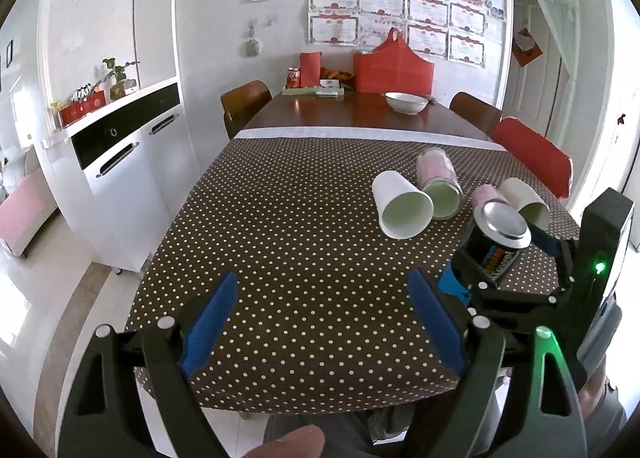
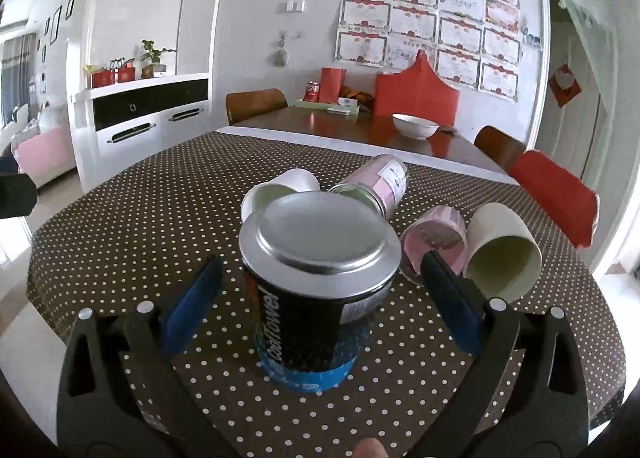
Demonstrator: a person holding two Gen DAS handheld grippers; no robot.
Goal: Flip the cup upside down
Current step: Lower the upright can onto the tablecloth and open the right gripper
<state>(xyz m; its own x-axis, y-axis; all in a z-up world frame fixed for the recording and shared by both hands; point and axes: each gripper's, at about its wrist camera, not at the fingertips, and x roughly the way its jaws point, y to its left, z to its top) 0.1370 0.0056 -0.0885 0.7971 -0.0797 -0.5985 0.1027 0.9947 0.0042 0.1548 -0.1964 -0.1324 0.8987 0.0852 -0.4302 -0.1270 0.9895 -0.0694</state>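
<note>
Your right tool (image 2: pixel 320 310) gapes wide around the black cup (image 2: pixel 316 282), base up on the counter (image 2: pixel 120 217) before the lying cups, gripping nothing; withdraw straight back without nudging it.

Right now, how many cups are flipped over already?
One looks done: the black cup stands on the spotted tablecloth with its metal bottom up, between the open right gripper, not pinched. The left gripper is open, empty. Still lying sideways: two white cups and two pink ones.
</note>
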